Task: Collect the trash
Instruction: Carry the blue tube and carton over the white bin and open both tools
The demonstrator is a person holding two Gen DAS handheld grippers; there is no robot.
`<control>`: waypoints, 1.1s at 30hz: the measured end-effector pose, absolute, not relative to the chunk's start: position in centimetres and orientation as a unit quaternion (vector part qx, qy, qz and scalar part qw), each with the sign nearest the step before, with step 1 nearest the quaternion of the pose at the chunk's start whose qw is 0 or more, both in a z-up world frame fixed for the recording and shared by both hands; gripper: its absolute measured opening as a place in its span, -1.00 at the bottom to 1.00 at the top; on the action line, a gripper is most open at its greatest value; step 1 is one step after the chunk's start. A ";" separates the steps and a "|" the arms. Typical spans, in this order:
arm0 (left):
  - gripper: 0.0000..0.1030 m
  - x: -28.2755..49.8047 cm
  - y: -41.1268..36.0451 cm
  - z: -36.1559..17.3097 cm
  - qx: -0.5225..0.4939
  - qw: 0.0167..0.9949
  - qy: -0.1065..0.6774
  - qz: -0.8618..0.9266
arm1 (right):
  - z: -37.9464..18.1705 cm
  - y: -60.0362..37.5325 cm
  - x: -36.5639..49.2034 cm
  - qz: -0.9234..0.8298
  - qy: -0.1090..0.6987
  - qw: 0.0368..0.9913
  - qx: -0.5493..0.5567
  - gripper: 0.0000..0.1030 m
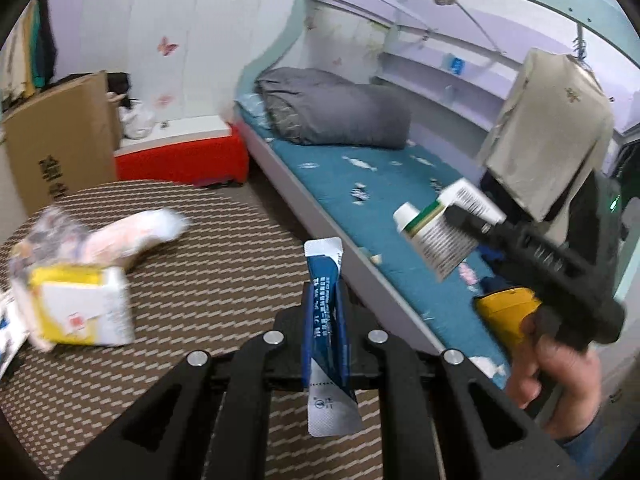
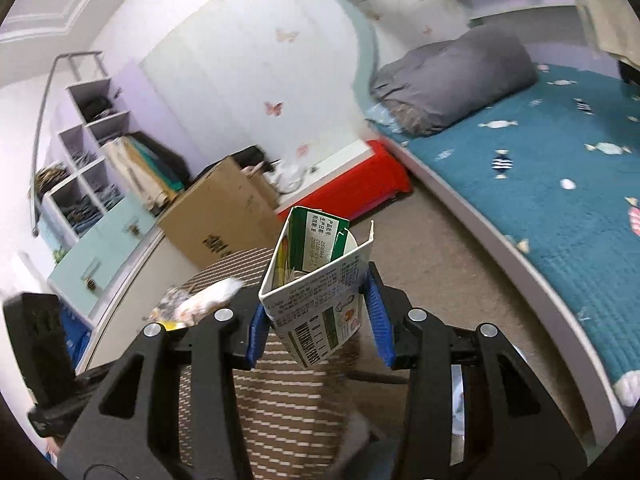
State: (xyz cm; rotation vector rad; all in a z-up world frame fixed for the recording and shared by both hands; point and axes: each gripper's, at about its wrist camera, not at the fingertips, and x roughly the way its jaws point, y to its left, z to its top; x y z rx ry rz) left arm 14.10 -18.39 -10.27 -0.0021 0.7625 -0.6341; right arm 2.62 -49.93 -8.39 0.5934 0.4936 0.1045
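Note:
My left gripper (image 1: 325, 308) is shut on a blue and white sachet (image 1: 326, 320) that stands upright between its jaws, above the round woven table (image 1: 200, 280). My right gripper (image 2: 318, 316) is shut on an open white and green carton (image 2: 316, 280), held above the table edge; the carton also shows in the left wrist view (image 1: 444, 228), out over the bed. On the table's left lie a yellow and white box (image 1: 80, 308) and a pink and white wrapper (image 1: 132, 232).
A bed with a teal cover (image 1: 380, 184) and grey pillow (image 1: 336, 108) runs along the right. A cardboard box (image 1: 60, 144) and a red bench (image 1: 180, 156) stand behind the table. Shelves (image 2: 88, 160) line the left wall.

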 end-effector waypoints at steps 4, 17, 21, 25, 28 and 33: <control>-0.81 14.4 -22.7 -10.8 0.003 0.867 0.376 -0.328 | -10.2 -53.2 1.9 0.018 0.244 0.921 0.304 -0.18; -0.81 16.8 -33.3 -17.6 0.043 0.824 0.459 -0.331 | -18.5 -59.4 2.6 -0.043 0.307 0.884 0.351 -0.18; -0.80 17.8 -35.3 -19.9 0.069 0.811 0.485 -0.321 | -21.1 -60.4 3.5 -0.050 0.332 0.868 0.367 -0.18; -0.79 18.7 -37.0 -22.0 0.090 0.793 0.515 -0.314 | -23.9 -61.3 4.7 -0.055 0.357 0.851 0.382 -0.18; -0.77 19.4 -38.4 -23.0 0.118 0.786 0.523 -0.308 | -25.8 -61.7 5.5 -0.059 0.373 0.839 0.392 -0.18; -0.28 20.8 -39.7 -24.9 0.133 0.774 0.548 -0.287 | -28.0 -62.2 6.3 -0.065 0.389 0.824 0.407 -0.17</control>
